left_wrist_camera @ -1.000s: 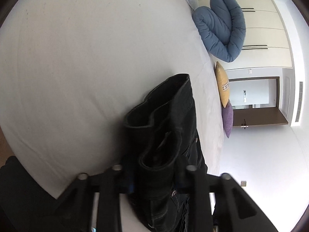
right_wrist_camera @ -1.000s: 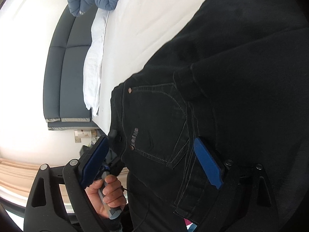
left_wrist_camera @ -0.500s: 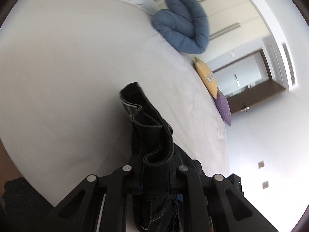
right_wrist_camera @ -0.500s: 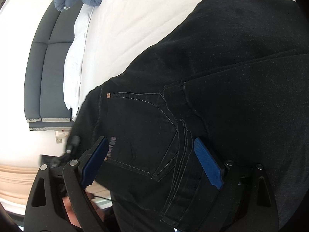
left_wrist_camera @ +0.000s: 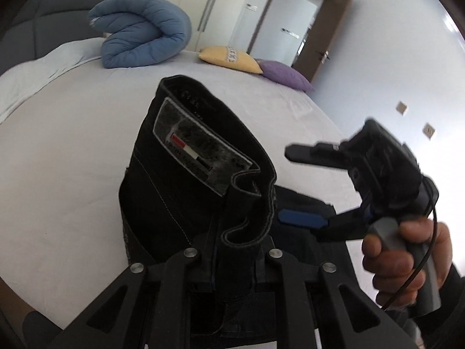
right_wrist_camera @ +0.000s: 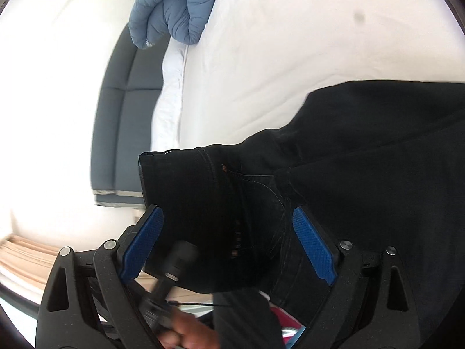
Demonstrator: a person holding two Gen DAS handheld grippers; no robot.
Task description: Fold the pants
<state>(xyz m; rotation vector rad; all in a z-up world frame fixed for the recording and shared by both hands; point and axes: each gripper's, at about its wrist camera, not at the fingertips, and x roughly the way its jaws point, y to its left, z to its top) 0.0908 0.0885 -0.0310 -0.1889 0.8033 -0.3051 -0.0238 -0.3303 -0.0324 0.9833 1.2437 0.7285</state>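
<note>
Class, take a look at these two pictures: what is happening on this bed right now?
A person is folding a pair of black pants on a white bed, holding a handheld gripper in each hand. The left gripper is clamped on the bunched waistband and lifts that end, patch label showing. The right gripper is open, its blue pads either side of the pocket area without pinching it. The rest of the pants lies on the bed. A rolled blue duvet sits at the far end.

Home bedroom — white bed (left_wrist_camera: pixel 72 151), blue duvet (left_wrist_camera: pixel 142 29), pillows (left_wrist_camera: pixel 229 58), wardrobe (left_wrist_camera: pixel 186 3)
</note>
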